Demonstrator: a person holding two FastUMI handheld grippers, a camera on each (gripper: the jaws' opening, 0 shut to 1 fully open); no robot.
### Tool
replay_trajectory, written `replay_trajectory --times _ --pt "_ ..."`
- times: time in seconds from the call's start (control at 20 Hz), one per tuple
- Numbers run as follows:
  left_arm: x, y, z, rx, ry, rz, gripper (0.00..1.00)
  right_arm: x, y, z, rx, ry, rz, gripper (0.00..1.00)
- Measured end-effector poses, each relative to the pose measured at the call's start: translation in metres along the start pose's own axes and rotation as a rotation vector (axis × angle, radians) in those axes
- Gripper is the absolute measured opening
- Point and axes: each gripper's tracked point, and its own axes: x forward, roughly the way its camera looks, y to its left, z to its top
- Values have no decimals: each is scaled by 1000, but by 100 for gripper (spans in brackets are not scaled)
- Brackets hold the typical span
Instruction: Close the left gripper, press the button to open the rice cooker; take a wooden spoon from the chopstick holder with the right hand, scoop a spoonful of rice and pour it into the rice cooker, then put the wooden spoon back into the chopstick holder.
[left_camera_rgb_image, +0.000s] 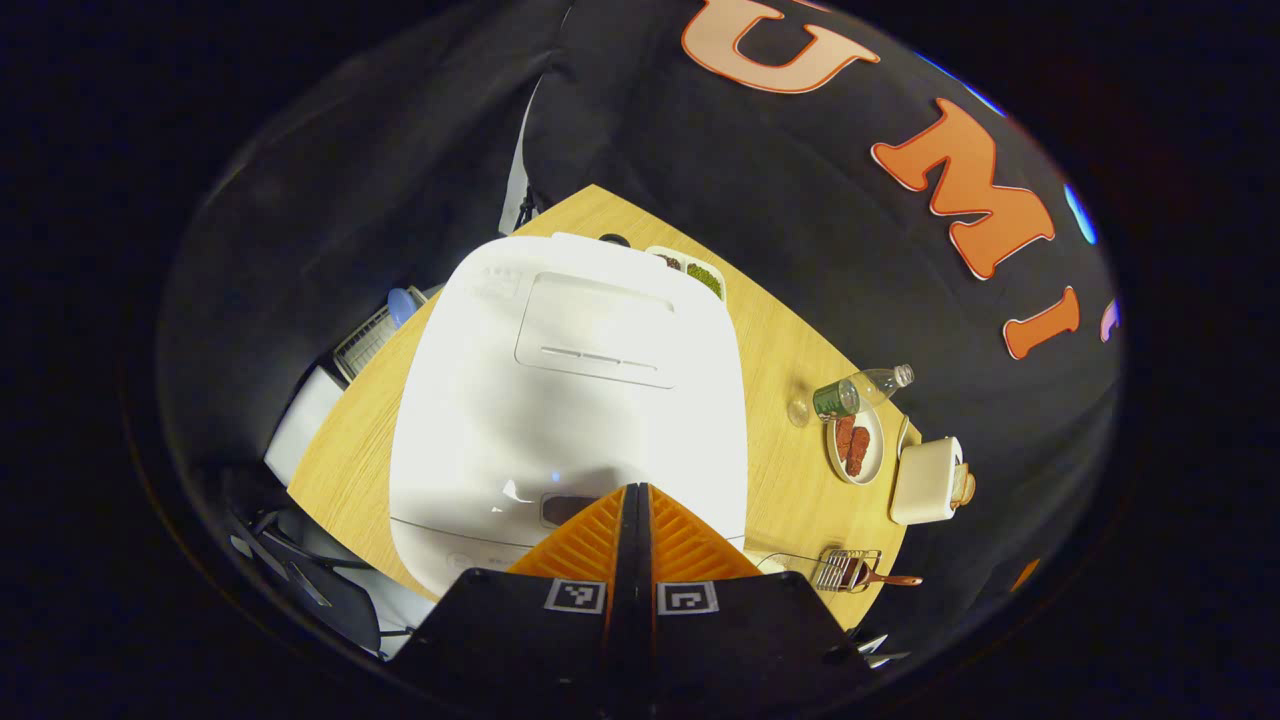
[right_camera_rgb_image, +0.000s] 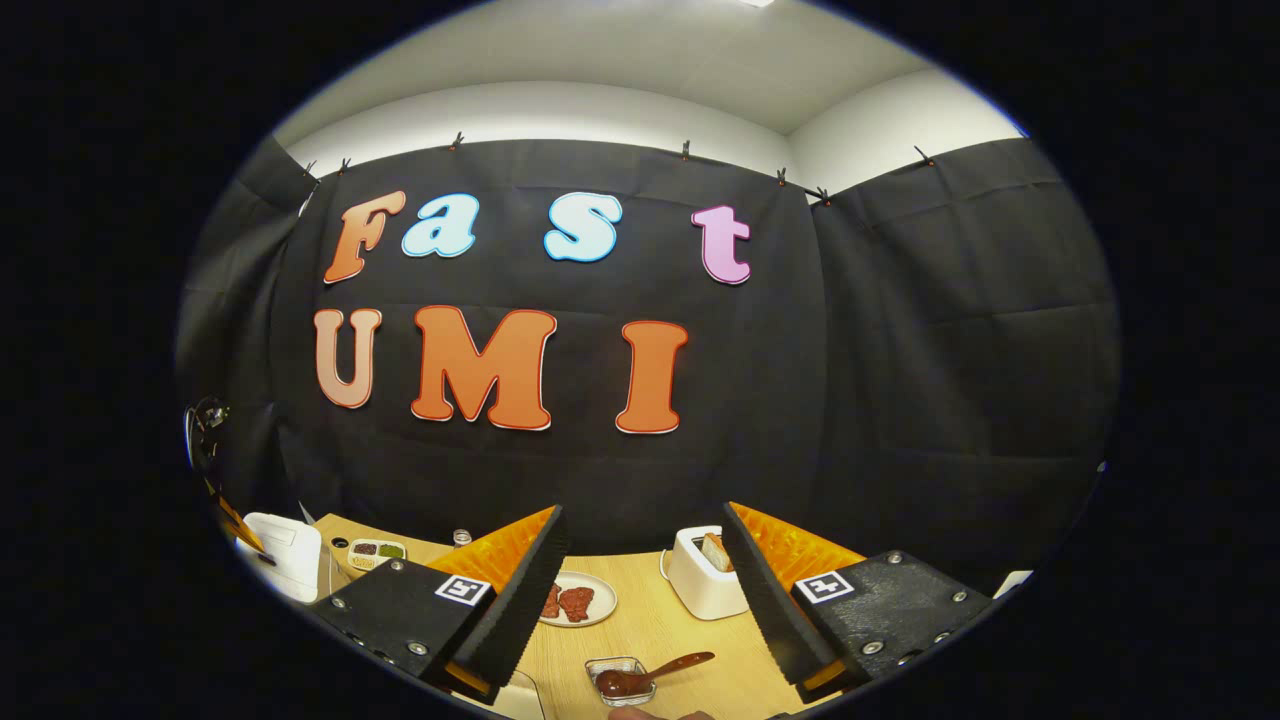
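Left gripper (left_camera_rgb_image: 636, 500), jaws pressed together, aimed down at rice cooker (left_camera_rgb_image: 570, 400) button for pressing. Right gripper (right_camera_rgb_image: 640, 590), jaws spread, waiting above wooden spoon (right_camera_rgb_image: 660, 668).

Open right hand-held gripper (right_camera_rgb_image: 640, 590) above wooden spoon (right_camera_rgb_image: 672, 665), toaster (right_camera_rgb_image: 703, 588) beyond.

Strong light from above blows out the lid of the rice cooker (left_camera_rgb_image: 570, 390) in the left gripper view, washing its top to near-white glare, while a soft shadow lies across its near part and the wooden table (left_camera_rgb_image: 780, 350) stays evenly lit. In the right gripper view the ceiling (right_camera_rgb_image: 620, 60) is bright and the black cloth wall (right_camera_rgb_image: 900, 380) swallows light, so the middle looks dim. Both views bend straight edges strongly toward the rim, yet stay sharp without motion blur.
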Motion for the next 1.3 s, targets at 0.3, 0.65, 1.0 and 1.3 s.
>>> replay_trajectory --times 0.3,0.65,1.0,1.3 --pt "17 9 -9 -8 17 12 6 3 3 -15 3 36 -1 95" --pt "-36 -12 34 139 -268 -8 6 17 -2 -58 23 146 16 95" --pt "-110 -44 73 266 -582 39 5 27 -13 -131 84 341 27 95" --pt "-154 -60 68 335 -730 63 6 32 -24 -173 106 435 40 96"
